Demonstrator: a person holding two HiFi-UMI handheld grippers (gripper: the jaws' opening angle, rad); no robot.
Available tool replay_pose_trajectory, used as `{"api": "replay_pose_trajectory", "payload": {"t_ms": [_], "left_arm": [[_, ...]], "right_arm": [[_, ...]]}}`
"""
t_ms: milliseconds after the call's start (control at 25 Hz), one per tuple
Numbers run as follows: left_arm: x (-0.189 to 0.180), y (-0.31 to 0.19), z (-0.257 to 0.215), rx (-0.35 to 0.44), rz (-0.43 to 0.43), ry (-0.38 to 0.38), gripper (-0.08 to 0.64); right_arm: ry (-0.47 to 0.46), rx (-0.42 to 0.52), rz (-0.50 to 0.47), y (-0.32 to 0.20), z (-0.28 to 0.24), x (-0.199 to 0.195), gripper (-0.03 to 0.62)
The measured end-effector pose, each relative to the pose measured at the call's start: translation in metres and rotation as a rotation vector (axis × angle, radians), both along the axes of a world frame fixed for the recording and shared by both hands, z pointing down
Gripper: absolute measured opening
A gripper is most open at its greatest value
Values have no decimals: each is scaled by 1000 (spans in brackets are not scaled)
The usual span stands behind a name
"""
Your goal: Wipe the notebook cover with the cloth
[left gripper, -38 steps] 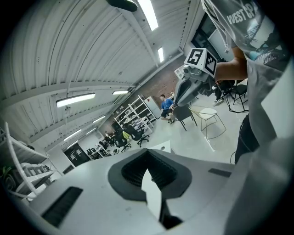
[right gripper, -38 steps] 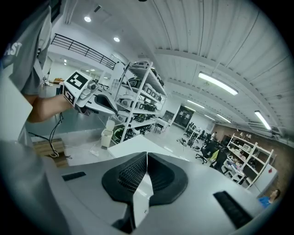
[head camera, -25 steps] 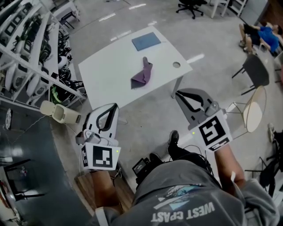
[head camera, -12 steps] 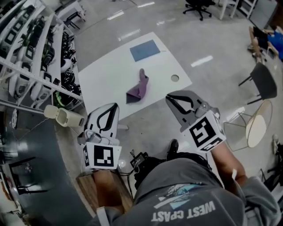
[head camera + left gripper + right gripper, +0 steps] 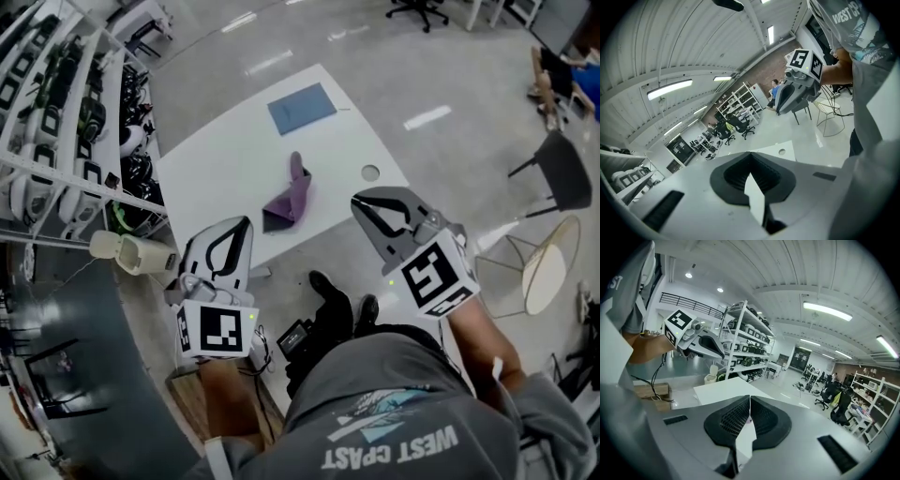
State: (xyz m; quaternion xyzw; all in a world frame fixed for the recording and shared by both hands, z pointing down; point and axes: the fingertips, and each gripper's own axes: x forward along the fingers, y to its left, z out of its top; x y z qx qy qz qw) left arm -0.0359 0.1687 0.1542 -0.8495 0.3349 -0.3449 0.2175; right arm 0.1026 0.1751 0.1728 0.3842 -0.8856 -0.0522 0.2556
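A blue notebook [image 5: 301, 108] lies flat at the far side of a white table [image 5: 216, 164]. A crumpled purple cloth [image 5: 289, 199] rests near the table's front edge, apart from the notebook. Both grippers hang over the floor, short of the table. My left gripper [image 5: 246, 225] is shut and empty, its tip just left of the cloth; in its own view the left gripper [image 5: 751, 161] points at the table [image 5: 783, 149]. My right gripper [image 5: 357, 202] is shut and empty, right of the cloth; in its own view the right gripper [image 5: 749, 401] faces the table corner [image 5: 724, 387].
Shelving racks [image 5: 56, 103] full of gear line the left side, with a white bin [image 5: 131, 251] by them. A round hole [image 5: 371, 173] sits in the table's right part. A black chair [image 5: 553, 159] and a wire stool [image 5: 544, 258] stand to the right. A wooden box [image 5: 187, 398] and cables lie by my feet.
The table, with cloth and notebook, has come nearer and shifted slightly left in the head view. A foot has stepped forward. Both grippers stay shut and held much as before.
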Motion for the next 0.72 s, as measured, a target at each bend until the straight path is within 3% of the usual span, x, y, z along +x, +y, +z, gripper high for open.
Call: {"api": "replay_pose_trajectory", "payload": {"t_ms": [160, 400, 720], "left_arm": [[4, -42, 18, -14, 43, 50, 0], [7, -107, 6, 3, 118, 99, 0], [-27, -164, 9, 0, 125, 136, 0]], "right_arm": [[23, -16, 32, -33, 8, 1, 32], [58, -23, 81, -82, -1, -12, 32], [73, -53, 75, -138, 8, -53, 32]]}}
